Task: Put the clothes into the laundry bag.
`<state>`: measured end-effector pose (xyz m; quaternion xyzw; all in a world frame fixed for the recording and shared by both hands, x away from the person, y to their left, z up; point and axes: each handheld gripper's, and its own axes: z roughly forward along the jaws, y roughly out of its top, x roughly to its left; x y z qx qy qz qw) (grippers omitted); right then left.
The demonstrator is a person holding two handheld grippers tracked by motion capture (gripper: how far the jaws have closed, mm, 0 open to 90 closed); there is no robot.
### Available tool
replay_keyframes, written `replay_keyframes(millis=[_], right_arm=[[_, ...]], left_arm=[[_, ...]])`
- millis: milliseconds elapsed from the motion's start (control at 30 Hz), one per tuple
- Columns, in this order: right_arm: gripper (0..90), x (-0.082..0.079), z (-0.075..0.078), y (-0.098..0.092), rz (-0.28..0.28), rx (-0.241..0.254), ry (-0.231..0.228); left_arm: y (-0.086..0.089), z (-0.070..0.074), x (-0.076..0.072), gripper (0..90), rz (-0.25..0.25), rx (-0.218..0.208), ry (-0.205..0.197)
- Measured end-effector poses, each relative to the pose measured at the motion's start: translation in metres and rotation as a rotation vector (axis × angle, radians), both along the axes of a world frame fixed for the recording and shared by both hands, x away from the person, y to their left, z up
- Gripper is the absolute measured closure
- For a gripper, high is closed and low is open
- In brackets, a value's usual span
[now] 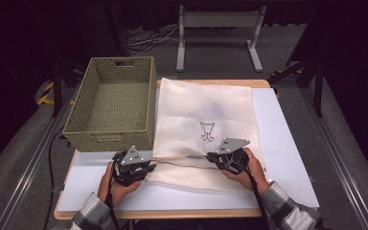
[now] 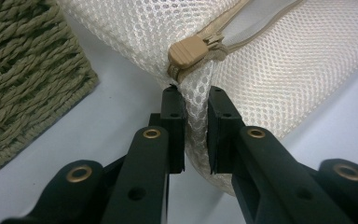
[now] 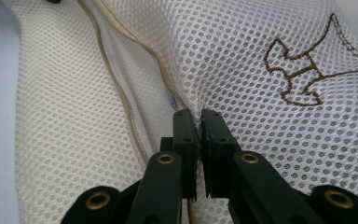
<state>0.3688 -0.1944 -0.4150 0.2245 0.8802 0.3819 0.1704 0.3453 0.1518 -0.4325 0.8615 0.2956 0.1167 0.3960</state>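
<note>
Basket (image 1: 110, 103) left of mesh bag (image 1: 206, 115), touching.

The worktop (image 1: 287, 158) is a white rectangular panel with a light wood edge, set on a grey carpeted floor (image 1: 350, 143) under dim lighting that leaves the far walls black. At 12 o'clock beyond the worktop stands a white metal frame (image 1: 218, 28) with two feet, with loose cables (image 1: 146, 40) lying on the floor at about 11 o'clock beside it. Metal floor rails (image 1: 28, 163) run along the worktop at 9 o'clock and 3 o'clock, dark stand legs (image 1: 318, 81) rise at 2 o'clock, and a yellow-and-black striped marking (image 1: 45, 93) lies on the floor at 10 o'clock.
</note>
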Motion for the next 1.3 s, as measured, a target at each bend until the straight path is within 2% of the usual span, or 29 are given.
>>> replay_keyframes(millis=[467,633,733,900,1067,1300], right_arm=[[84.5,0.008,-0.010,0.003,-0.017,-0.037,0.042],[81.2,0.010,-0.009,0.002,-0.019,-0.026,0.054],[74.8,0.008,-0.006,0.000,-0.008,-0.001,0.041],[69.7,0.004,0.001,-0.001,-0.003,0.032,0.015],[66.8,0.000,0.011,-0.004,-0.005,0.074,-0.018],[63.9,-0.002,0.020,-0.005,-0.006,0.100,-0.048]], left_arm=[[0.003,0.004,-0.007,82.0,-0.008,-0.001,-0.039],[0.003,0.003,-0.006,82.5,-0.011,-0.004,-0.038],[0.003,0.002,-0.005,82.8,-0.014,-0.003,-0.032],[0.003,0.002,-0.005,83.1,-0.017,0.001,-0.034],[0.002,0.002,-0.005,83.2,-0.018,0.000,-0.030],[0.001,-0.001,-0.004,83.3,-0.023,0.008,-0.028]])
